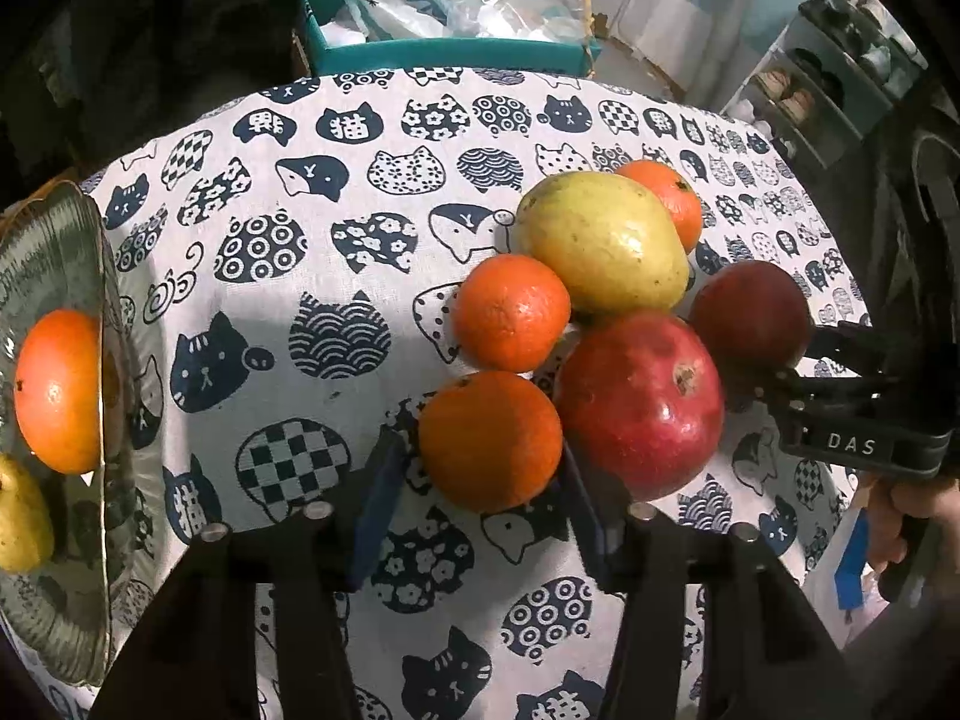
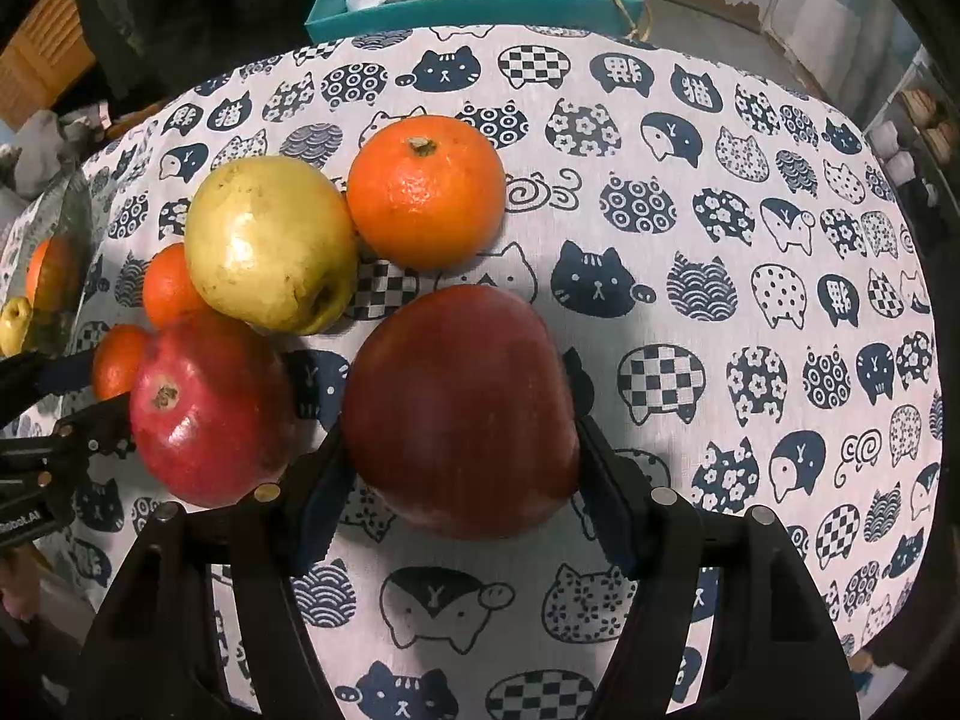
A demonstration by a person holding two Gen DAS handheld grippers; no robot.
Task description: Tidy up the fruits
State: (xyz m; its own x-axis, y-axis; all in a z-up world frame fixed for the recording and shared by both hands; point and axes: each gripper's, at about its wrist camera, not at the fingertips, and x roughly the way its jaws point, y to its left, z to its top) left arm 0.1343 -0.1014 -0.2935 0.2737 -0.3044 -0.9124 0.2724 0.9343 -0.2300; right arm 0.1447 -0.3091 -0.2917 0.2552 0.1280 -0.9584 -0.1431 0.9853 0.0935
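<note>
A glass plate [image 1: 54, 612] with an orange [image 1: 57, 390] on it is seen far left of the pomegranate [image 1: 642, 402]. Just left of the pomegranate, a second orange [image 1: 489, 441] is clamped by the left tool [image 1: 474, 504]. Right of it, a dark red apple [image 2: 459, 408] is clamped by the right tool [image 2: 459, 492] on the bench [image 2: 750, 312].

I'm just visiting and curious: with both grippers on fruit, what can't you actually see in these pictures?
- Glass plate, left wrist view: cut off by the left edge; its pear only partly shows.
- Apple, left wrist view: its right side is hidden by the right gripper.
- Lowest orange, right wrist view: mostly hidden behind the pomegranate.
- Blue box: contents crumpled, unreadable.
</note>
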